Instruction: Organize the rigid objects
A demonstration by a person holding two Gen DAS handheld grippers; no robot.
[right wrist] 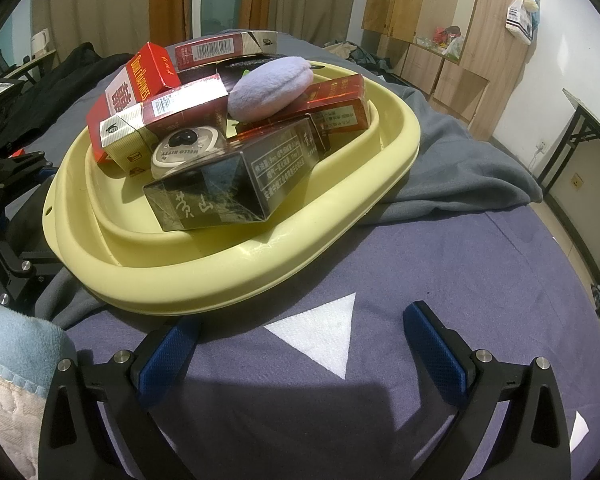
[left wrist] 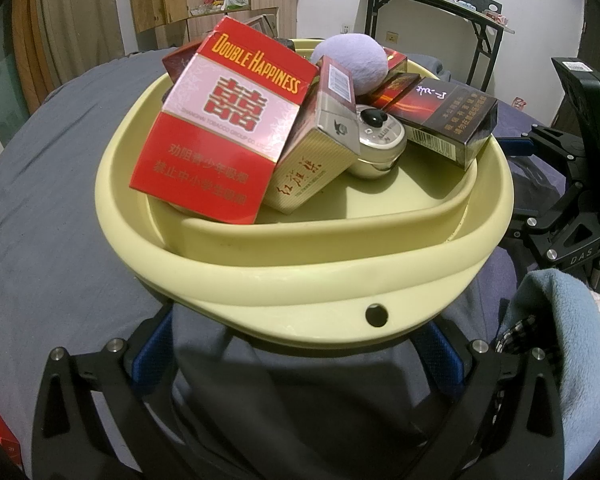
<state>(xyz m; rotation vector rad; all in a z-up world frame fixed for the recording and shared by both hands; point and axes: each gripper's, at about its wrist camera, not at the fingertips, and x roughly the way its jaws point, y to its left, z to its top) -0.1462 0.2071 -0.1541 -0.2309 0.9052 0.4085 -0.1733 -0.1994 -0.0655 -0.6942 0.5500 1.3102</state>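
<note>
A pale yellow basin (left wrist: 300, 276) (right wrist: 236, 276) sits on the bed, piled with cigarette boxes: a red Double Happiness box (left wrist: 220, 120) (right wrist: 140, 76), a gold and maroon box (left wrist: 312, 152) (right wrist: 164, 120), and a dark box (left wrist: 444, 116) (right wrist: 228, 184). A round metal tin (left wrist: 376, 140) (right wrist: 184, 144) and a purple plush (left wrist: 352, 60) (right wrist: 272, 88) lie among them. My left gripper (left wrist: 300, 344) is open, its blue pads (left wrist: 152, 352) spread under the basin's near rim. My right gripper (right wrist: 304, 344) is open and empty over the sheet, just short of the basin.
A grey blanket (right wrist: 460, 168) lies under and behind the basin on the purple sheet (right wrist: 420, 260). A light blue towel (left wrist: 560, 340) (right wrist: 16, 340) lies beside the grippers. A folding table (left wrist: 440, 4) and wooden cabinets (right wrist: 440, 20) stand by the walls. The right gripper's body (left wrist: 572, 200) shows at right.
</note>
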